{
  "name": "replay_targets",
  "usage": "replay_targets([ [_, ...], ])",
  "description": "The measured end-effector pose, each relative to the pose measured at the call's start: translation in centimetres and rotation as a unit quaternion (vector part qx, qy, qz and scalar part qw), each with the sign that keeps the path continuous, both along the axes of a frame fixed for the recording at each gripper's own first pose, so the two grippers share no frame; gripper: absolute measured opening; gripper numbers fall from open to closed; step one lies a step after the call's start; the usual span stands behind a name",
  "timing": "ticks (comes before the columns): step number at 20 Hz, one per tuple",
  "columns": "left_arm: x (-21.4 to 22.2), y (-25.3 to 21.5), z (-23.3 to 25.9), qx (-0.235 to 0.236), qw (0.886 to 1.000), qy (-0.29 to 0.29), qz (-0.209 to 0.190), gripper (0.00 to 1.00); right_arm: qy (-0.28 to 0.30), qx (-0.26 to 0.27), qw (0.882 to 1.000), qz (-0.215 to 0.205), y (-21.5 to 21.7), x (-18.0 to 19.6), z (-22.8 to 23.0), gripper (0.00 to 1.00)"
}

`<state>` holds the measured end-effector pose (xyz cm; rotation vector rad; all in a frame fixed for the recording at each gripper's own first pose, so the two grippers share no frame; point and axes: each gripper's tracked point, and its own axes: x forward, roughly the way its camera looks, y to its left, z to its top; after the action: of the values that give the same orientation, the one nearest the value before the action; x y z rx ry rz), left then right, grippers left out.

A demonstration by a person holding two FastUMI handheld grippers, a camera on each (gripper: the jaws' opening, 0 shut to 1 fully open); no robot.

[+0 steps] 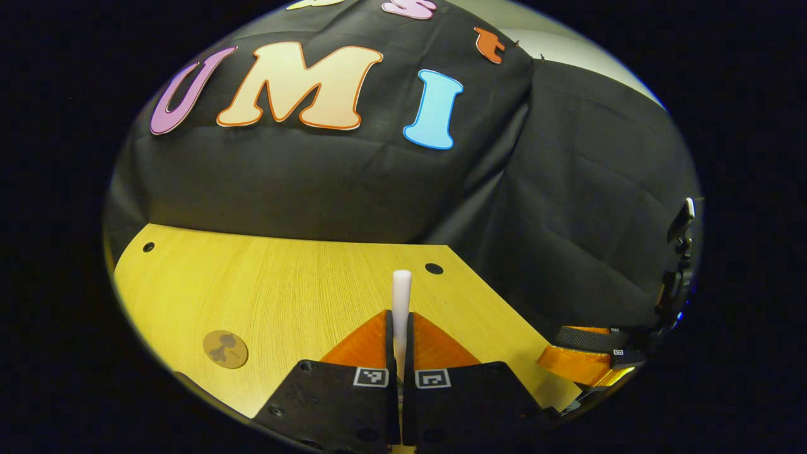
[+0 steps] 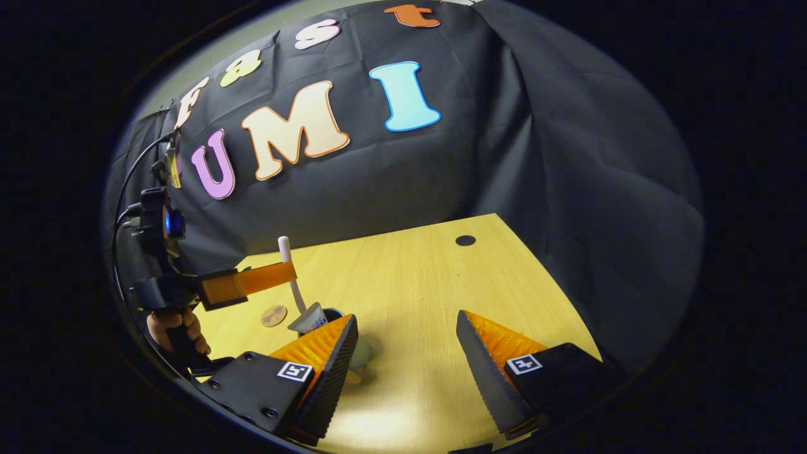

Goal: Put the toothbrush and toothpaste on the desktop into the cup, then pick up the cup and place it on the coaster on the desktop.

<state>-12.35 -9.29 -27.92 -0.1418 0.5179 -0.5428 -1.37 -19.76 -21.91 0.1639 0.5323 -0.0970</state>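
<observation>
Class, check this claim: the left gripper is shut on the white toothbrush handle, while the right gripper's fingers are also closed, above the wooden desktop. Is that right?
Not quite. The right gripper is open: the right gripper view shows its fingers spread wide apart above the wooden desktop. The rest holds: the left gripper is shut on the white toothbrush handle, as the left gripper view shows.
</observation>
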Motion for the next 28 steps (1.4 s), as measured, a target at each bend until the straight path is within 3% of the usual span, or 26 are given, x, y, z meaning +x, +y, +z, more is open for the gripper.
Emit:
replay_targets([
  [4,-2.3,0.4,-1.0,0.006,1.000,0.020,-0.002,0.04,0.026,0.019,0.999,0.036,1.8,0.5,-1.2,0.95],
  [7,-3.9,0.8,-1.4,-0.003,0.999,0.040,0.001,0.06,0.076,0.040,0.993,0.079,4.0,0.0,-2.6,0.97],
  [8,-4.3,0.9,-1.4,-0.009,0.999,0.042,0.004,0.14,0.099,0.044,0.989,0.098,4.9,-0.5,-3.0,0.99],
  [12,-4.3,4.1,-0.3,0.008,0.999,0.015,0.038,0.85,0.159,0.034,0.976,0.142,7.4,-0.9,-4.7,0.99],
  [13,-4.3,5.2,0.2,0.011,0.999,0.007,0.047,0.93,0.180,0.027,0.972,0.148,7.8,-0.9,-5.3,0.98],
  [18,-4.2,11.4,0.8,0.025,0.996,-0.004,0.090,0.95,0.261,-0.015,0.950,0.173,9.8,-0.3,-8.7,0.99],
  [19,-4.2,12.8,1.0,0.030,0.995,-0.007,0.099,0.95,0.277,-0.016,0.945,0.176,10.3,-0.2,-9.1,0.94],
  [20,-4.3,14.1,1.0,0.034,0.994,-0.007,0.106,0.95,0.291,-0.016,0.940,0.176,10.7,0.1,-9.9,0.99],
  [23,-4.3,18.1,0.9,0.045,0.990,-0.006,0.130,0.95,0.336,-0.029,0.926,0.170,11.1,0.3,-11.8,0.94],
  [25,-4.5,20.6,0.9,0.049,0.988,-0.003,0.148,0.95,0.359,-0.038,0.918,0.166,11.1,0.6,-13.0,0.99],
  [26,-4.7,21.8,0.7,0.053,0.986,0.001,0.158,0.95,0.371,-0.041,0.913,0.166,11.2,0.6,-13.6,0.94],
  [27,-4.9,23.0,0.6,0.056,0.984,0.003,0.167,0.95,0.382,-0.043,0.908,0.166,11.3,0.5,-14.2,0.99],
  [28,-5.1,23.9,0.4,0.058,0.983,0.005,0.176,0.95,0.393,-0.044,0.903,0.166,11.3,0.3,-14.6,0.97],
])
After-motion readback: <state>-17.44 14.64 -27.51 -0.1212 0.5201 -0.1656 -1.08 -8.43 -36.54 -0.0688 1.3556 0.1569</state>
